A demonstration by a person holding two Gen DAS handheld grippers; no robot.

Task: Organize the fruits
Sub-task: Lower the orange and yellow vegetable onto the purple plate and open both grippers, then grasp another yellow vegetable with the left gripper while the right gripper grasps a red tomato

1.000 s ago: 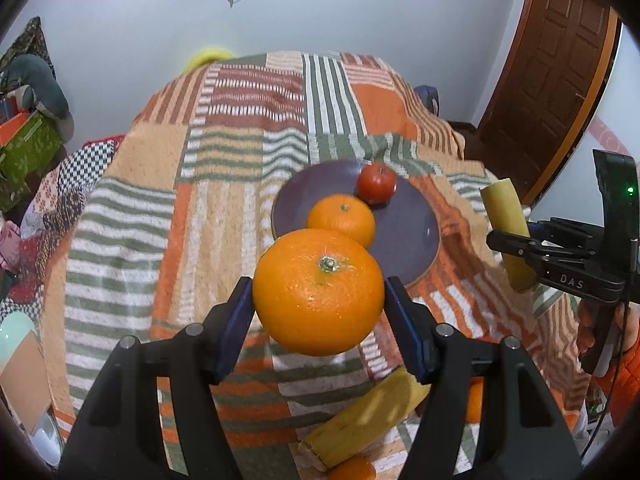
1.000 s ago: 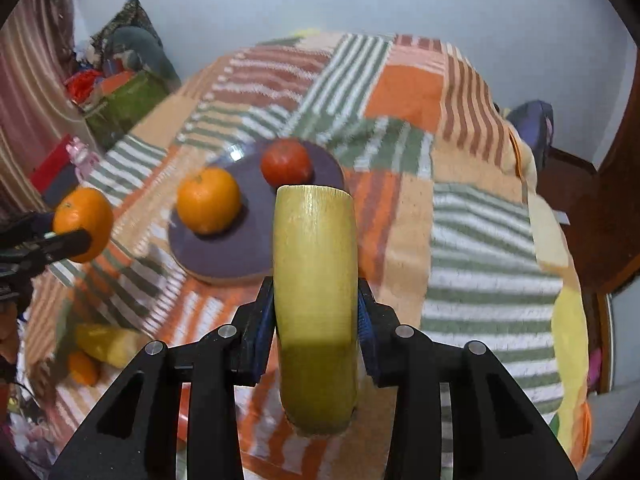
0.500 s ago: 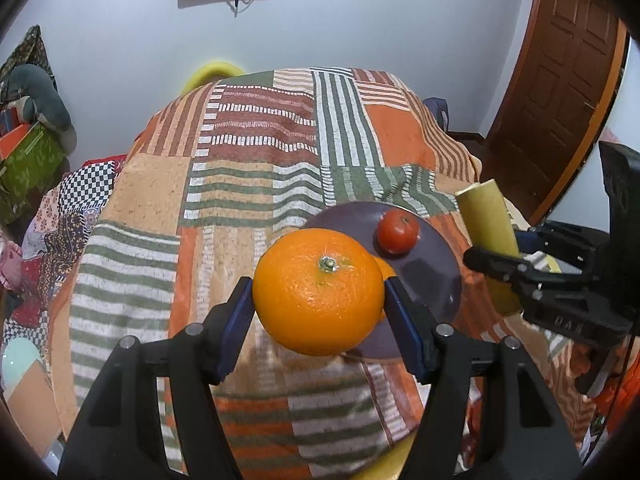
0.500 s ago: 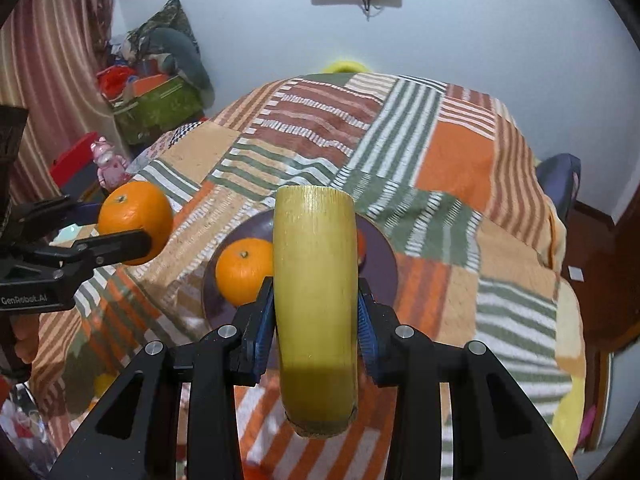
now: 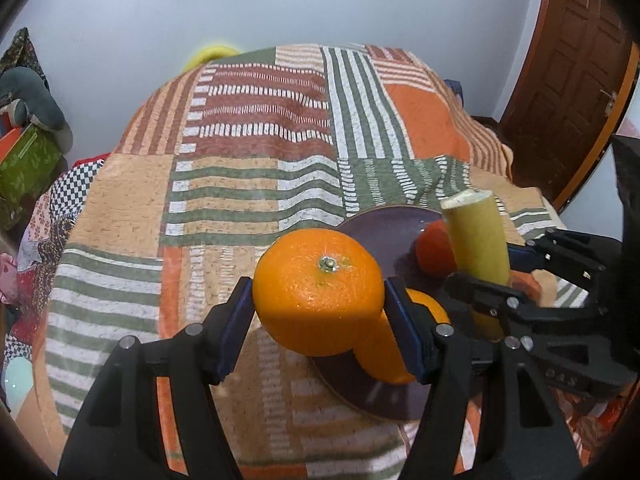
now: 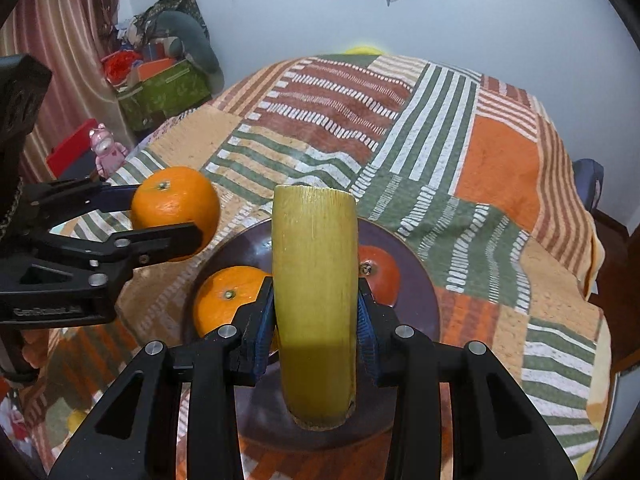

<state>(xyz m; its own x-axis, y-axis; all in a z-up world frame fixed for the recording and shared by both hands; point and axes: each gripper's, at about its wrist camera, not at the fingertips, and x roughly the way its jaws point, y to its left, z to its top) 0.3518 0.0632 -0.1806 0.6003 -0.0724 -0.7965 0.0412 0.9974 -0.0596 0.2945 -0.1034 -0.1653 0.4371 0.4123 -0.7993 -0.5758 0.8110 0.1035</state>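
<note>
Left gripper [image 5: 320,312]: it is clamping the large orange [image 5: 318,290] between its blue pads and is carrying it in the air, near the left edge of the plate [image 5: 384,224], not yet over the middle of it.
Right gripper [image 6: 316,312]: it is gripping the yellow-green banana piece [image 6: 314,292] by its sides, cut end pointing away, and is hanging over the near half of the plate.
Plate: the dark purple dish is sitting on the striped patchwork blanket [image 6: 492,168] and is already holding two fruits, so part of the sorting looks done.
Fruits on the plate: a smaller orange [image 6: 226,300] is lying on the near left part, and a red-orange fruit [image 6: 380,272] is lying on the far right part; both are partly hidden behind the held banana piece.
Being carried: two fruits are in the air at once, one per gripper, neither touching the plate as far as the views show.
Left to do: both held fruits are waiting to be set down and let go; the bare part of the dish in the near right looks like the freest spot.
Other loose fruit: none is showing clearly; something small and yellow is blurring at the near left edge of the right wrist view, too unclear to name.
Progress, as a judgement: past halfway, with the two placements outstanding.
</note>
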